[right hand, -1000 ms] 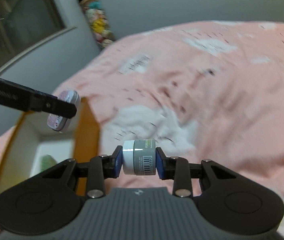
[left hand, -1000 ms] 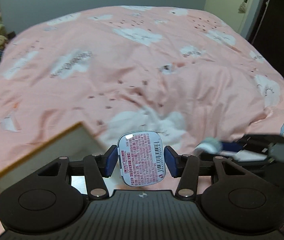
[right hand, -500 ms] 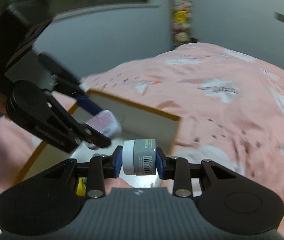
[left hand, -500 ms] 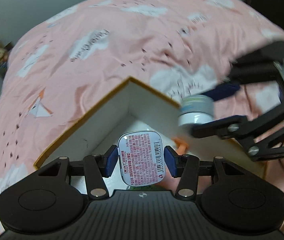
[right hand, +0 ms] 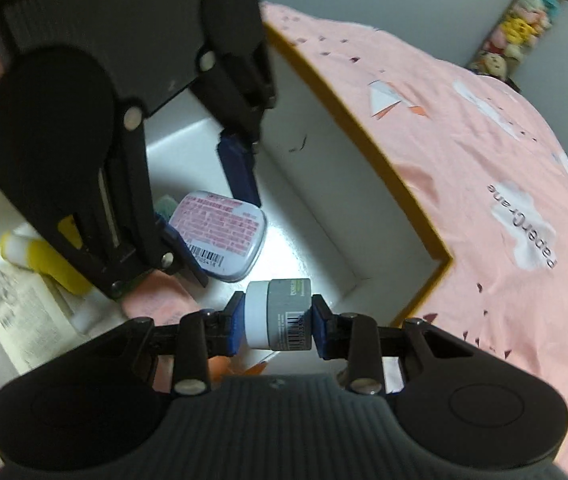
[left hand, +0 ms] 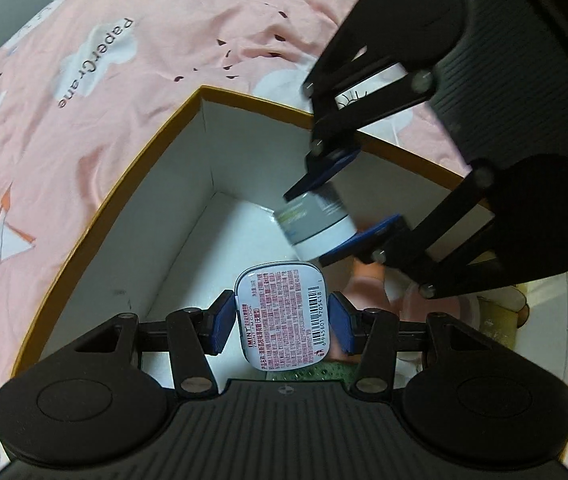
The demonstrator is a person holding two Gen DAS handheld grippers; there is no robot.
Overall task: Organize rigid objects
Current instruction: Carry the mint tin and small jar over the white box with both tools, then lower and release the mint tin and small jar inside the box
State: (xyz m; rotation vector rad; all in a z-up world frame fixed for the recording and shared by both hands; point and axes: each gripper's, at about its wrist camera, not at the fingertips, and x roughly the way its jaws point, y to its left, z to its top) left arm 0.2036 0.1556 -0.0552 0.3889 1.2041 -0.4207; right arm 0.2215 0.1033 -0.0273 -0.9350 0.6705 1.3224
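Note:
My left gripper (left hand: 281, 318) is shut on a flat mint tin (left hand: 282, 316) with a pink printed label, held over the inside of a white box with an orange rim (left hand: 132, 168). My right gripper (right hand: 278, 322) is shut on a small grey-and-white jar (right hand: 278, 314), also above the box interior. In the left wrist view the right gripper (left hand: 339, 216) and its jar (left hand: 315, 222) hang just beyond the tin. In the right wrist view the left gripper (right hand: 220, 228) and the tin (right hand: 224, 234) sit just beyond the jar. The box wall (right hand: 323, 152) rises to the right.
The box lies on a pink bedspread (left hand: 104, 60) printed with white clouds. Inside it are a yellow-and-white soft thing (right hand: 40, 258), a printed paper packet (right hand: 24, 320), a pink item (right hand: 156, 296) and a green item (left hand: 315, 372). Plush toys (right hand: 523, 28) stand by the wall.
Both grippers have swung over the box and dipped into it, each rolling as it went. They now hang close together above the box floor, each still gripping its object.

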